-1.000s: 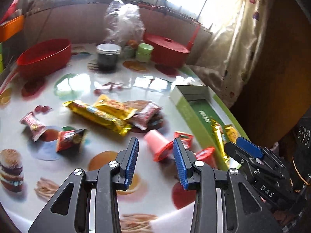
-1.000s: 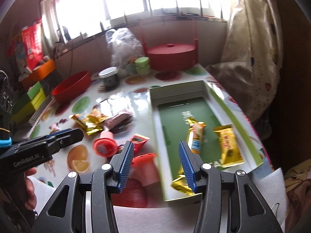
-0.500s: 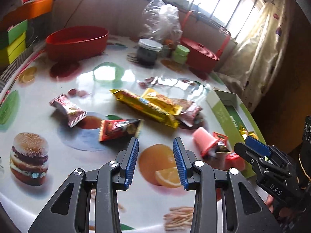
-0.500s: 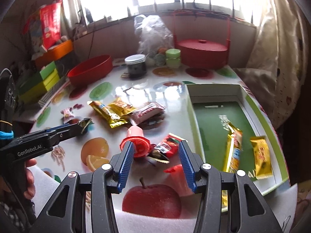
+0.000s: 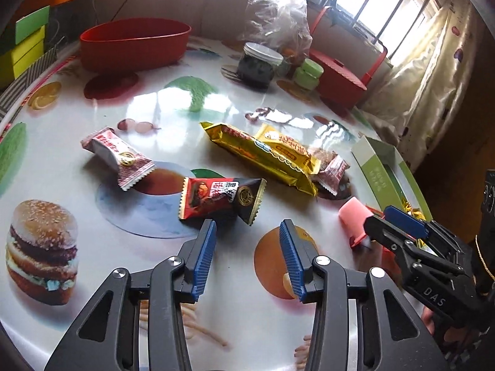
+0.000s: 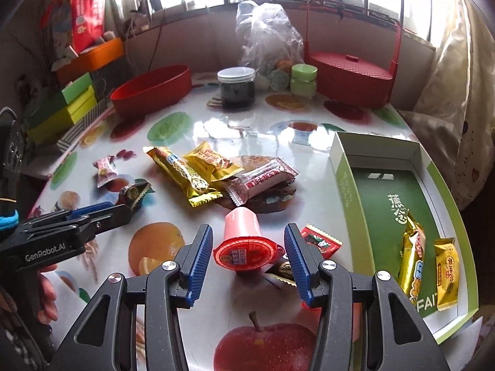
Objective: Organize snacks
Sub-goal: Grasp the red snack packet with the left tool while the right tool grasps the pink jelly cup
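1. We hold the left gripper (image 5: 247, 258) with jaws apart and empty; they have just been opening, and nothing lies between them.
2. The red-and-black snack packet (image 5: 221, 199) lies on the table (image 5: 173, 102) just ahead of the left gripper's tips, not touching them. Its long axis runs crosswise to the jaws' gap, so we judge a slight reach forward would bring the pads around its narrow width.
3. We hold the right gripper (image 6: 249, 258) wide too, pressing on nothing. The pink jelly cup (image 6: 244, 241) lies on its side between the blue pads, red lid facing the camera, gaps showing on both sides.
4. The green box (image 6: 346, 182) sits to the right with two gold packets (image 6: 428, 266) already in it; the right hand is the nearer to it.
5. Against the earlier pictures, the red-and-black packet now lies much closer to the left tips, and the jelly cup, then ahead of the right gripper, now sits between its pads.
6. Loose gold and pink wrappers (image 5: 272, 157) wait mid-table, well apart from both grippers.
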Demonstrator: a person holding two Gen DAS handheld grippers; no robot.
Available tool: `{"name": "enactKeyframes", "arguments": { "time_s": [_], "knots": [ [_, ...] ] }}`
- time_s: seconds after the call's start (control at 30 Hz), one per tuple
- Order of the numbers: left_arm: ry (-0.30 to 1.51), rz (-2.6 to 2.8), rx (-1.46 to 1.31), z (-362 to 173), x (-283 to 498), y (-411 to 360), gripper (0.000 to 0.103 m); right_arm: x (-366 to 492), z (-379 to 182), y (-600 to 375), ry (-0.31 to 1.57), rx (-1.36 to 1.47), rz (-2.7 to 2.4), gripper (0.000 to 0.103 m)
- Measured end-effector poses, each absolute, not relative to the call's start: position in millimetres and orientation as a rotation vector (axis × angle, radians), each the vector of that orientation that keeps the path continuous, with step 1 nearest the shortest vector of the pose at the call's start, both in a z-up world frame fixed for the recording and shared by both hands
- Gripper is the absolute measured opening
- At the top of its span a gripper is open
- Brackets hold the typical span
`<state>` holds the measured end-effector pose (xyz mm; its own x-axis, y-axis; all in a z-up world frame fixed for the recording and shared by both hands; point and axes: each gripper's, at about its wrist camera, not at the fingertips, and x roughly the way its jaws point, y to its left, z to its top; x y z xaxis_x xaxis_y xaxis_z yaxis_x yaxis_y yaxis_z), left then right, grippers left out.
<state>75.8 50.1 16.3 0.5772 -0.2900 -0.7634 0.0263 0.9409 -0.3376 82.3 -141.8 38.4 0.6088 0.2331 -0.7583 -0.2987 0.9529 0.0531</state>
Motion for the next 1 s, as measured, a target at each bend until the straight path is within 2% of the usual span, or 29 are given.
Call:
{"name": "enactKeyframes", "arguments": {
  "time_s": [0.5, 0.8, 1.0],
  "knots": [
    [0.913, -0.178, -0.242, 22.3, 82.7, 50.9, 0.044, 90.7, 22.0, -133.3, 0.897, -0.118, 0.282, 0.045],
    [0.928, -0.118, -0.345, 23.9, 92.2, 90.4, 0.044, 88.6, 21.9, -133.3, 0.883, -0.119, 0.278, 0.044],
    [0.948, -0.117, -0.369, 16.0, 108.1, 88.5, 0.044, 88.3, 21.8, -132.7, 0.884, -0.117, 0.277, 0.044]
  ]
}}
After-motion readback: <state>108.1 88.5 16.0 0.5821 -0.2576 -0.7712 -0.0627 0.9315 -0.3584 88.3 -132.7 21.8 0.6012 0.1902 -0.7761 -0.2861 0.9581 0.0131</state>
